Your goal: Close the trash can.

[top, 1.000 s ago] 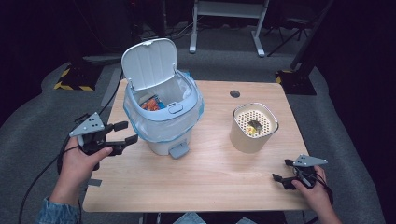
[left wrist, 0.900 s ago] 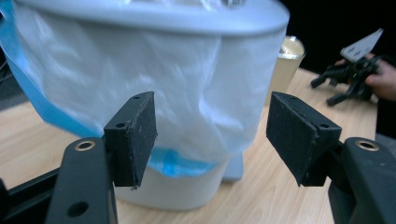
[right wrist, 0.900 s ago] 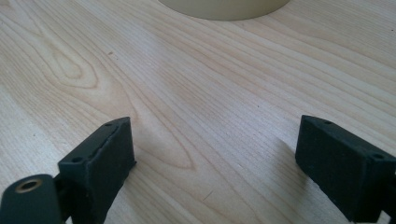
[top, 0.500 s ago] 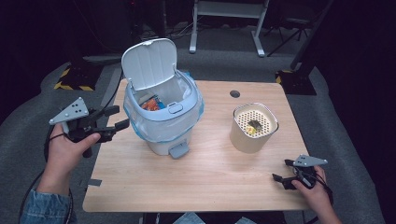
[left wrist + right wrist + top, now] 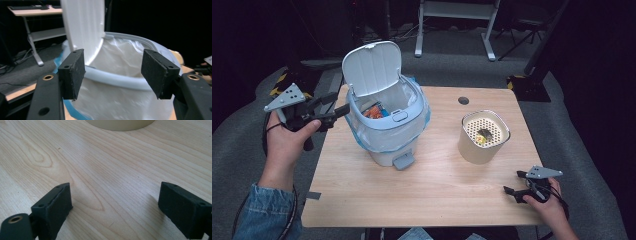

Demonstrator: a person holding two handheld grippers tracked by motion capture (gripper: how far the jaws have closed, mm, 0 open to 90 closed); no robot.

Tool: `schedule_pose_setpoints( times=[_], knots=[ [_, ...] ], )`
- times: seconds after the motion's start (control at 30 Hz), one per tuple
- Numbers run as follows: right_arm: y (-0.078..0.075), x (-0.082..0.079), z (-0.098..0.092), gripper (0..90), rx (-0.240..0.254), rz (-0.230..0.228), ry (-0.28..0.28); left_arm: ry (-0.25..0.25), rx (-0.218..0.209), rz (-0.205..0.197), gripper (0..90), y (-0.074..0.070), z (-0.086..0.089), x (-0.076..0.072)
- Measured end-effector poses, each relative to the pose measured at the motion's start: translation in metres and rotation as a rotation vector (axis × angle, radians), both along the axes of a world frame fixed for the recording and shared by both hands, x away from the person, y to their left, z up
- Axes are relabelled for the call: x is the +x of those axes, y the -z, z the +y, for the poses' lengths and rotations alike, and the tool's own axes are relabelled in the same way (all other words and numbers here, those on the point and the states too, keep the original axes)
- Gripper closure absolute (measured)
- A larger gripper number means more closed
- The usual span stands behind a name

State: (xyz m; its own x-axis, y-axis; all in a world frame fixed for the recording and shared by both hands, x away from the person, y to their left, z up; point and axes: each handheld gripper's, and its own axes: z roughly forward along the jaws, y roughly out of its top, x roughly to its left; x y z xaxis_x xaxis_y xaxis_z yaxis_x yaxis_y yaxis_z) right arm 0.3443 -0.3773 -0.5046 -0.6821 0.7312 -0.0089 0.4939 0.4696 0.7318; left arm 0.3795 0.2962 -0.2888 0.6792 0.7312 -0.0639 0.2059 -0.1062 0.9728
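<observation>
1. The white bin (image 5: 387,125) stands on the table (image 5: 437,200), lid up.
2. The left gripper (image 5: 334,106) is spread wide, empty, right beside the bin's rim.
3. The right gripper (image 5: 513,184) rests spread apart, empty.

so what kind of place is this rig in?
Probably a lab or recording studio, not a home: a bare wooden table with black curtains around it, cables and hazard tape on grey carpet, and an office desk frame behind. A pedal bin serves as the prop.
</observation>
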Motion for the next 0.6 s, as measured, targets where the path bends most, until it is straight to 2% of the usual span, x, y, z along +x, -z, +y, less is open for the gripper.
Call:
schedule_pose_setpoints(
  times=[0.27,0.3,0.6],
  knots=[
    [0.0,0.0,0.0,11.6,0.001,0.0,0.0,-0.049,-0.011,-0.006,36.2,-0.011,0.001,0.022],
    [0.0,0.0,0.0,11.6,0.0,0.0,0.0,-0.06,-0.002,-0.002,36.1,-0.012,0.0,0.028],
    [0.0,0.0,0.0,11.6,0.001,0.0,0.0,-0.076,-0.005,-0.003,36.0,-0.017,-0.006,0.049]
  ],
)
